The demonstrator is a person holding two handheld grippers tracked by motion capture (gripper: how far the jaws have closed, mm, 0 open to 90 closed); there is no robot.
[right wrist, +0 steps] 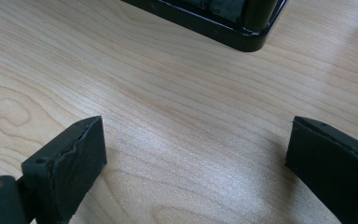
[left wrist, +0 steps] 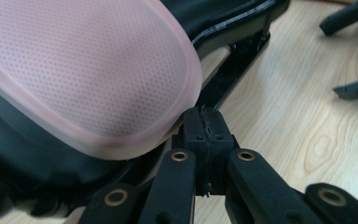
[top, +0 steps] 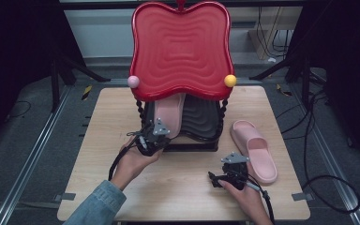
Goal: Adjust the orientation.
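Pale wood-grain table (top: 187, 197) stands on a dark floor strewn with cables, a two-tier rack (top: 183, 61) with a red top tray at its far side. On the lower black tray lies a pink slipper (left wrist: 84, 74); the left gripper (left wrist: 206, 122), jaws pressed together, sits at its edge. The second slipper (top: 254, 150) lies right of the rack. The right gripper (right wrist: 193, 158) hovers with jaws apart.

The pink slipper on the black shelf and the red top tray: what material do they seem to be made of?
The pink slipper looks like soft matte foam or rubber: its sole carries a fine dotted texture and a smooth, paler rim. The red top tray seems to be glossy moulded plastic, judging by its shine and the stepped ripples pressed into it.
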